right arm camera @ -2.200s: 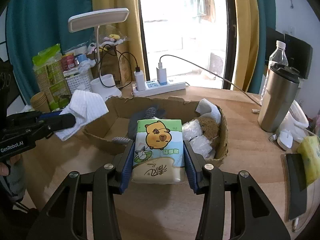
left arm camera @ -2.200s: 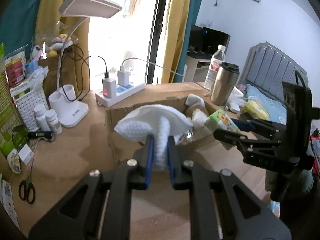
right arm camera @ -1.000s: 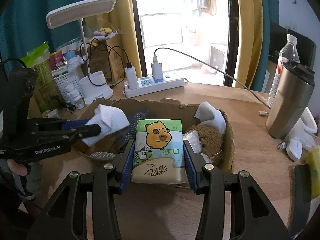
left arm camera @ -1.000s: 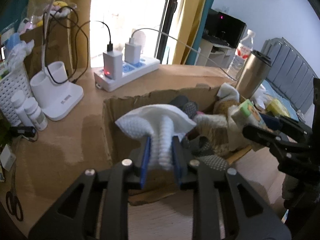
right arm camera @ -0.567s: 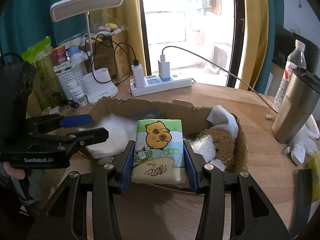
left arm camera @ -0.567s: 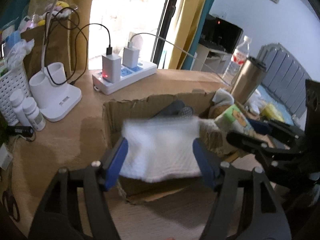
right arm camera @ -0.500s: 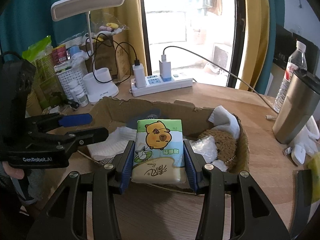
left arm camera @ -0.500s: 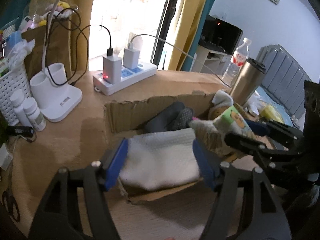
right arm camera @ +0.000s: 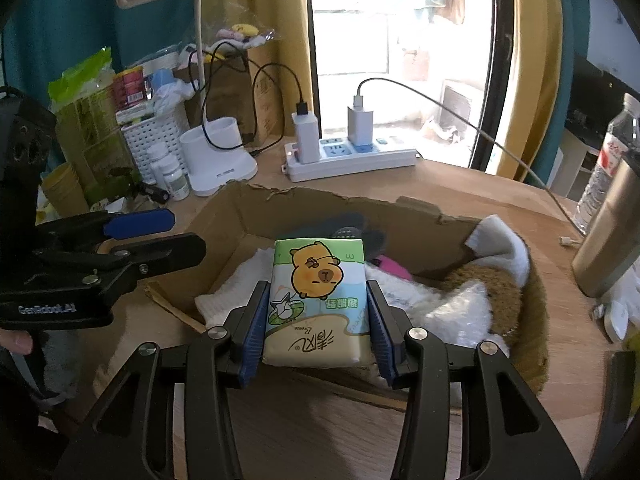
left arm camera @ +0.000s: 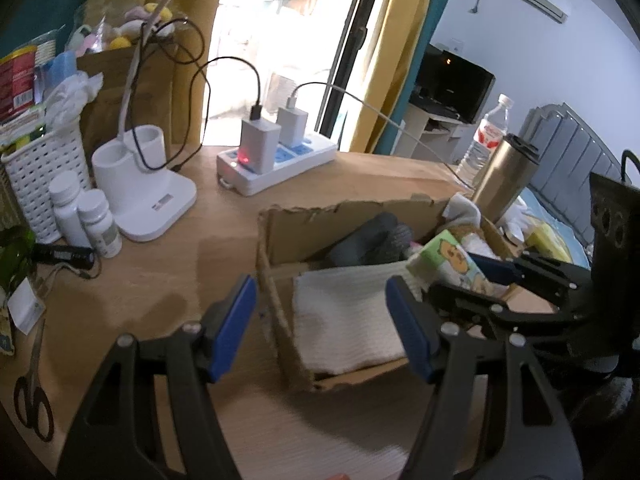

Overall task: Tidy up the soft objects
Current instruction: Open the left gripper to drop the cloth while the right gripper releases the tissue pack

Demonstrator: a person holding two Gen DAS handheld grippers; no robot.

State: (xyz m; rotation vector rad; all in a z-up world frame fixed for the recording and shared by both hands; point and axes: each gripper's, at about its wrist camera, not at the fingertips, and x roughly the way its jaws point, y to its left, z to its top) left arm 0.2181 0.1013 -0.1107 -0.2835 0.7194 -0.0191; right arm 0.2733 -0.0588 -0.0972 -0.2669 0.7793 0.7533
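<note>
Left wrist view: my left gripper [left arm camera: 322,322] now has its jaws spread wide with nothing pressed between them; a second ago they were clenched on the white cloth [left arm camera: 344,314], and they have just been opening. The cloth now lies flat in the near left end of the cardboard box [left arm camera: 280,232], no pad touching it. One cloth, one box, one dark grey glove-like item [left arm camera: 370,238] at the box's far wall. On the desk [left arm camera: 160,288]: one white power strip [left arm camera: 276,166] with two chargers plugged in, one lamp base [left arm camera: 144,196], two white pill bottles [left arm camera: 86,216], one white basket [left arm camera: 44,172], one pair of scissors [left arm camera: 32,396] at near left. Far right: one steel tumbler [left arm camera: 504,178], one water bottle [left arm camera: 486,136]. My right gripper [left arm camera: 476,280] comes in from the right over the box.

Right wrist view: my right gripper [right arm camera: 318,318] has its jaws grasping one tissue pack [right arm camera: 318,300] with a cartoon animal print, same grip as earlier, held above the near edge of the box [right arm camera: 420,220]. The cloth [right arm camera: 236,288], earlier up in the left jaws, sits in the box's left part. One brown plush [right arm camera: 492,288] and one white fabric piece [right arm camera: 500,248] lie at the box's right end. My left gripper [right arm camera: 168,236] hangs released at the box's left edge.
</note>
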